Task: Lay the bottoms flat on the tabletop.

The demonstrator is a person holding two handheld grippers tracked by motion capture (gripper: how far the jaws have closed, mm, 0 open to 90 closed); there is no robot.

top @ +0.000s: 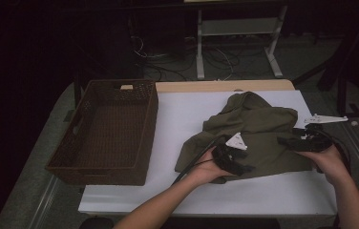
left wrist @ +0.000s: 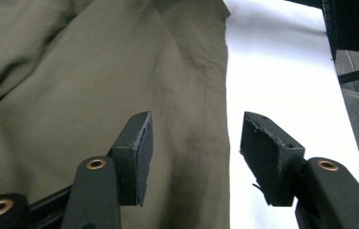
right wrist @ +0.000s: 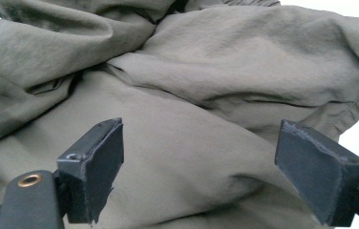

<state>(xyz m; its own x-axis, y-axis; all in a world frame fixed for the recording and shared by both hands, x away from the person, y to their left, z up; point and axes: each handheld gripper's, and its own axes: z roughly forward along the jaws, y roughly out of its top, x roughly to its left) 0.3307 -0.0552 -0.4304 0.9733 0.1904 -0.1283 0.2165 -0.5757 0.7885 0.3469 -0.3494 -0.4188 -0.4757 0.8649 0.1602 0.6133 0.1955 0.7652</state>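
We see an olive-green garment [top: 254,129] lying crumpled on the white table top [top: 187,114], right of the table's centre, with its bunched upper part toward twelve o'clock and its flatter lower part toward six. At nine o'clock from it, well apart, stands a dark woven basket [top: 144,143] on the table's left edge.

Our left gripper [top: 237,160] sits at the garment's six o'clock edge, held in the left hand [top: 206,168]. In the left gripper view its jaws stand apart with nothing between them; the left gripper [left wrist: 194,160] straddles the cloth's straight hem, one jaw over the fabric [left wrist: 96,95] and the other over the bare white surface.

Our right gripper [top: 294,143] lies at the garment's three o'clock side, held in the right hand [top: 331,160]. In the right gripper view the right gripper [right wrist: 199,174] has its jaws spread wide, holding nothing, just above the creased cloth [right wrist: 206,71], whose folds run toward twelve o'clock. We cannot tell whether the jaws touch the fabric.
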